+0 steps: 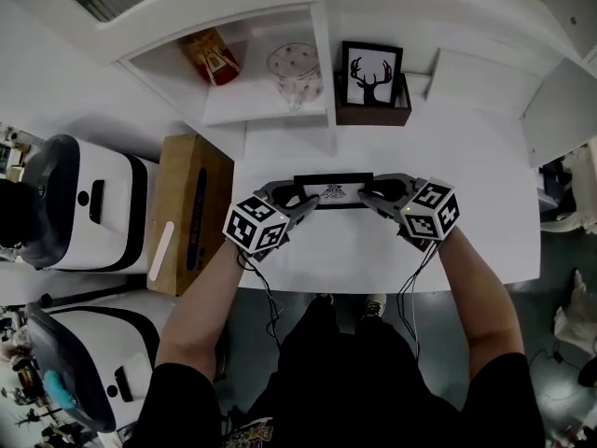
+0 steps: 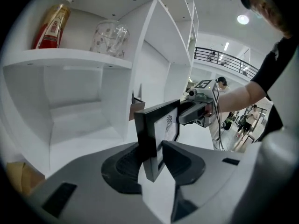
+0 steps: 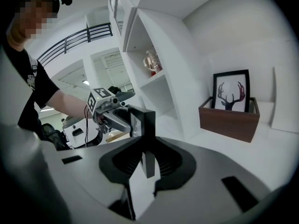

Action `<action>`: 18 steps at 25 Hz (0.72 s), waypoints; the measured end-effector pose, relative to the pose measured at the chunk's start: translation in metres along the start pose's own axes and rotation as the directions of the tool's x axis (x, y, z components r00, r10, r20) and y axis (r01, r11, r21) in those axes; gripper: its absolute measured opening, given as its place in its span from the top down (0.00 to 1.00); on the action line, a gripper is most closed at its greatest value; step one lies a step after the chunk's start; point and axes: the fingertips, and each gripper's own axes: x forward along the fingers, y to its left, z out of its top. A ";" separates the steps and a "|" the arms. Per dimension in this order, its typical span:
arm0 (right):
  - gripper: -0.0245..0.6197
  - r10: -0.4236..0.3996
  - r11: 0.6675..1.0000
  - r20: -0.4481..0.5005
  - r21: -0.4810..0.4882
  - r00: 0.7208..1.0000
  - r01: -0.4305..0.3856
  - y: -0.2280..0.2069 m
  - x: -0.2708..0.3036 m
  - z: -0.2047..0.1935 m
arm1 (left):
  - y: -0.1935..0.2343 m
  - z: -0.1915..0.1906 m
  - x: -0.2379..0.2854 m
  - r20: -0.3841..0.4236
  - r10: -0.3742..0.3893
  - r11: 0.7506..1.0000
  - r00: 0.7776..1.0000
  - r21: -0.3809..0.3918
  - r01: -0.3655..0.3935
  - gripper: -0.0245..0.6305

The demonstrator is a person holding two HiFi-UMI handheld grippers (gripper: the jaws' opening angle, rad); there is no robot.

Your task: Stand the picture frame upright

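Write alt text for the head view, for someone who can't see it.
A left gripper and a right gripper clamp opposite ends of a black picture frame at a white desk. Behind it, an antler print stands in a brown box.

The white table [image 1: 466,241] carries a brown wooden box [image 1: 373,115] at its back edge, just beside the white shelf [image 1: 266,105]. On the shelf board, a bottle with a red label [image 1: 211,56] and a clear glass jar [image 1: 295,71] stand side by side. A black picture frame [image 1: 333,191] is over the middle of the table; whether it touches the top, I cannot tell.
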 end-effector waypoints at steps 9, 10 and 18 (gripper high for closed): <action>0.85 -0.048 0.999 -0.023 0.013 0.999 0.048 -0.028 0.028 -0.002 | 0.040 -0.003 0.017 -0.010 -0.014 0.999 1.000 0.050 0.015 0.75; 0.85 -0.051 0.999 -0.025 0.015 0.998 0.051 -0.031 0.031 -0.003 | 0.043 -0.004 0.019 -0.010 -0.016 0.999 1.000 0.051 0.017 0.75; 0.85 -0.074 0.997 -0.053 0.012 0.996 0.074 -0.056 0.051 -0.006 | 0.071 -0.008 0.035 -0.004 -0.008 0.999 1.000 0.052 0.008 0.75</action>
